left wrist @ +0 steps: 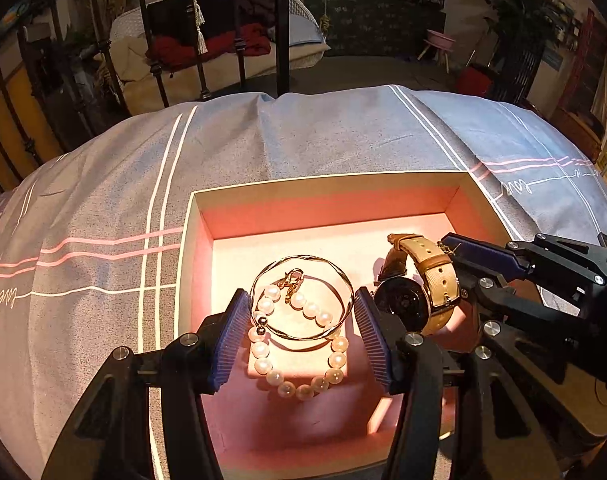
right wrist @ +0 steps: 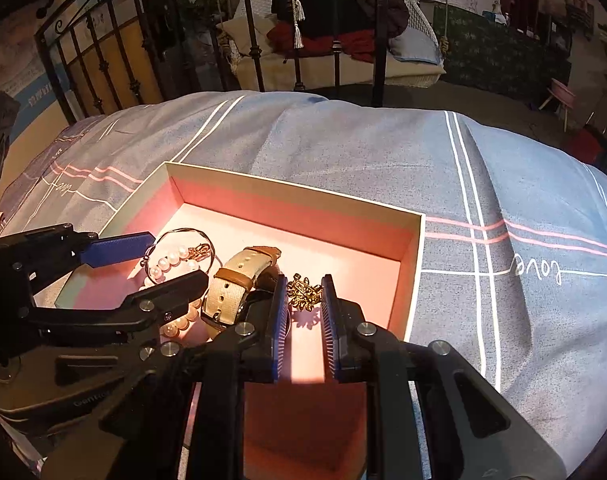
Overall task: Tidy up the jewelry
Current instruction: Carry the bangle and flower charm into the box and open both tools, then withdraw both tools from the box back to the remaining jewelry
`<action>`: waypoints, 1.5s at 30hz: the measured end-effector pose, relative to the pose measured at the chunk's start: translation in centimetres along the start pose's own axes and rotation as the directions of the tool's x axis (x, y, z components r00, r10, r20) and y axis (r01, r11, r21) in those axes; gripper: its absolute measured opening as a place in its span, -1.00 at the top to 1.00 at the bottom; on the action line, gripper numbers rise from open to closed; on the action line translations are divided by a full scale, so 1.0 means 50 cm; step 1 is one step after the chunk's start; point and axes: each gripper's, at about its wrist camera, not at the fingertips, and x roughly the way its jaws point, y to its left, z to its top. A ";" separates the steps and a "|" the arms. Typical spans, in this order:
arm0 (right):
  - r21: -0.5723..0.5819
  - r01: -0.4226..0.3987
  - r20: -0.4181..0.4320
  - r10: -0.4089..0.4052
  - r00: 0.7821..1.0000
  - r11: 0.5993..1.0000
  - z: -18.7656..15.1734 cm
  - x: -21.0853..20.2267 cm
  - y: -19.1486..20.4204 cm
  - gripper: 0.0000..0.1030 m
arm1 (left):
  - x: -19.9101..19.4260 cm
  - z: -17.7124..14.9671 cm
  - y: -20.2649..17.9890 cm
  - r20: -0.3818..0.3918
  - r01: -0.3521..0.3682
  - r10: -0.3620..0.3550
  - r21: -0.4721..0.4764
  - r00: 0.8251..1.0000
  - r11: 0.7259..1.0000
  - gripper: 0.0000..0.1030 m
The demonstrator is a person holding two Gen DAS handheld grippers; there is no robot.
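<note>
— Brooch first: where does it sit against the right claw?

— Dead between the blue ribbed pads. The small gold filigree brooch spans the narrow gap and appears pinched, casting a shadow on the floor of the shallow pink-lined cardboard box, so I judge it lifted a little. Its long axis runs pad to pad.

— And the left claw?

— Spread apart, holding nothing. Its pads flank the thin twisted gold wire bangle, which overlaps the round cream pearl bracelet with its gold clasp. Both lie flat near the box's left wall, straight ahead of that claw.

— The watch?

— The round dark-cased watch with a beige woven strap stands on edge mid-box, between the pearls and the brooch, just beside the right claw's left pad.

— The box rests on?

— A grey-blue striped bed cover, soft and rumpled.
</note>
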 end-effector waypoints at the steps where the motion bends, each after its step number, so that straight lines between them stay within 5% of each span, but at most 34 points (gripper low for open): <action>1: -0.003 0.005 0.002 -0.005 1.000 1.000 -0.001 0.000 0.001 0.65 | 0.000 -0.001 -0.002 0.001 -0.003 0.003 0.002 1.000 1.000 -0.03; 11: 0.003 0.019 0.022 -0.019 1.000 1.000 -0.010 -0.029 0.005 0.59 | -0.029 -0.002 -0.008 0.036 -0.031 0.030 0.027 0.999 0.999 -0.07; 19: 0.035 0.012 0.139 -0.017 0.990 0.999 -0.051 -0.161 0.011 -0.09 | -0.150 -0.043 0.016 0.145 0.020 -0.020 -0.004 0.989 1.000 -0.32; 24: 0.061 -0.071 0.154 0.061 0.986 0.996 -0.156 -0.215 0.027 -0.10 | -0.212 -0.148 0.045 0.174 0.054 -0.045 -0.050 0.984 0.997 -0.36; 31: 0.012 -0.201 0.072 0.199 0.977 0.980 -0.292 -0.210 0.102 -0.10 | -0.219 -0.287 0.070 0.111 0.056 -0.044 -0.105 0.993 0.993 -0.36; 39: -0.015 -0.177 0.035 0.178 0.983 0.984 -0.301 -0.201 0.120 0.01 | -0.203 -0.316 0.045 0.088 0.065 -0.060 -0.050 0.994 0.997 -0.36; 45: -0.018 -0.160 0.049 0.161 0.986 0.987 -0.304 -0.197 0.114 0.03 | -0.180 -0.327 0.023 0.084 0.006 -0.007 0.013 0.996 1.000 -0.36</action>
